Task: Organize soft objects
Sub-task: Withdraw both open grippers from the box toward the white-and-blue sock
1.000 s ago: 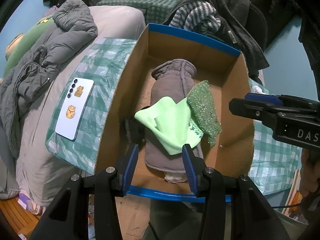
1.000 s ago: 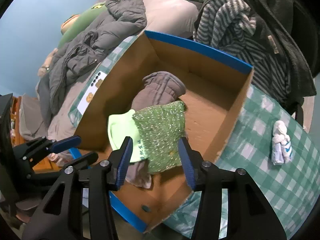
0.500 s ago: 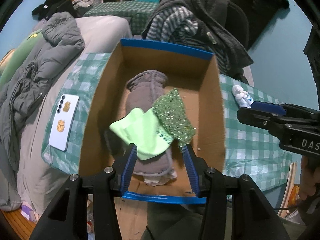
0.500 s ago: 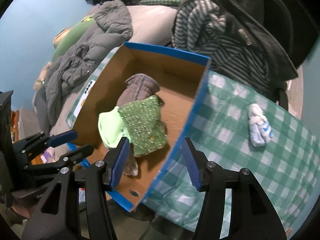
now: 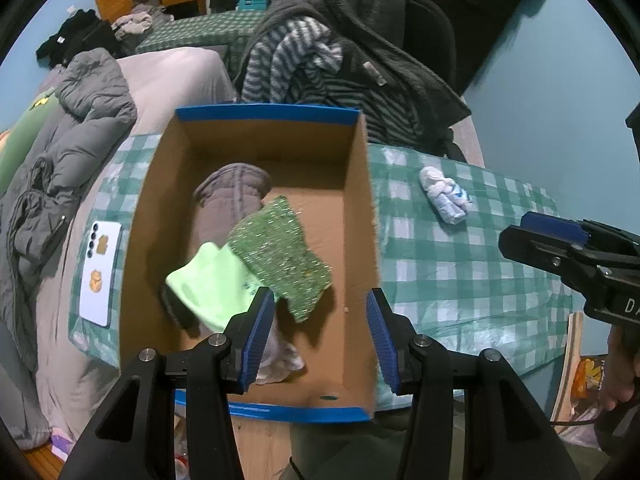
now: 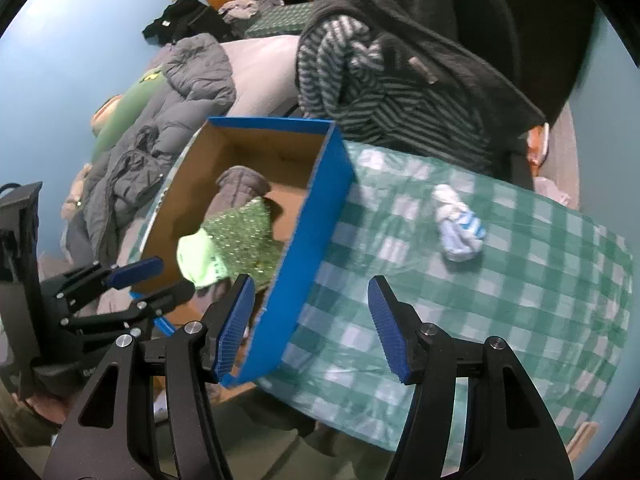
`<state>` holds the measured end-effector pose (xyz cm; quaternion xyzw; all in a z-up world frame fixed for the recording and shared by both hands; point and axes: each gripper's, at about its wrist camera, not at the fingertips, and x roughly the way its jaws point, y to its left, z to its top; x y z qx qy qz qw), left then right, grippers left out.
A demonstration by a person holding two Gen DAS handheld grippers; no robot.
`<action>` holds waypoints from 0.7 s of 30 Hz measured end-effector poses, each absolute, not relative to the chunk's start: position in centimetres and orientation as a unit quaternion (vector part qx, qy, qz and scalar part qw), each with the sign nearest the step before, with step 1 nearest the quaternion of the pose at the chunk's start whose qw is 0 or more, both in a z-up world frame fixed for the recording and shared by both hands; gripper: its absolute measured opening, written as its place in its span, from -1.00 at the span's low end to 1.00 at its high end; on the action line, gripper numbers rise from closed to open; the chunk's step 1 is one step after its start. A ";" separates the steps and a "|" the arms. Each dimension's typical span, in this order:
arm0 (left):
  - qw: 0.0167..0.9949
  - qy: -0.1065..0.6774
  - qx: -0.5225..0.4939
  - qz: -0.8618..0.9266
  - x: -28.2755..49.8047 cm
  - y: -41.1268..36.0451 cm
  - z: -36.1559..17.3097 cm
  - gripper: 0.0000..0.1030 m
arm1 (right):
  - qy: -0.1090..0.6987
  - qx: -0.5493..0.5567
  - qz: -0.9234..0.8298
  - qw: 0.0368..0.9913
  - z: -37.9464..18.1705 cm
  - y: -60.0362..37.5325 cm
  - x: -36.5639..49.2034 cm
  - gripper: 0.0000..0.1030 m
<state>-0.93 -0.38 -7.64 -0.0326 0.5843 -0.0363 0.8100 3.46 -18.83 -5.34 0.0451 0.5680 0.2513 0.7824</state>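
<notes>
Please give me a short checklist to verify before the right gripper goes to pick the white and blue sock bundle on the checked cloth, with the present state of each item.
1. Right gripper empty, jaws open: ok.
2. Left gripper empty, jaws open: ok.
3. White and blue sock bundle alone on the green checked tablecloth, nothing touching it: ok.
4. Right gripper lined up with the bundle: not ok; the bundle lies ahead and to the right of the fingers.
5. Free floor in the cardboard box beside the glittery green cloth, light green cloth and grey garment: ok.
6. Bundle tied firmly enough to lift whole: cannot tell.
</notes>
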 end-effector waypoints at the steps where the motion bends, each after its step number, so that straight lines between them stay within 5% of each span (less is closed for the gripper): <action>1: 0.810 0.584 -0.031 -0.039 -0.8 -0.9 -7.6 -0.06 | 0.567 0.044 0.247 0.785 -5.2 -19.4 3.4 0.17; 5: 0.810 0.584 -0.024 -0.047 -0.3 -2.8 -7.4 0.12 | 0.564 0.045 0.232 0.791 -5.0 -21.5 3.2 0.23; 21: 0.810 0.582 -0.003 -0.069 1.2 -9.6 -6.9 0.17 | 0.568 0.079 0.175 0.800 -5.1 -29.7 2.3 0.28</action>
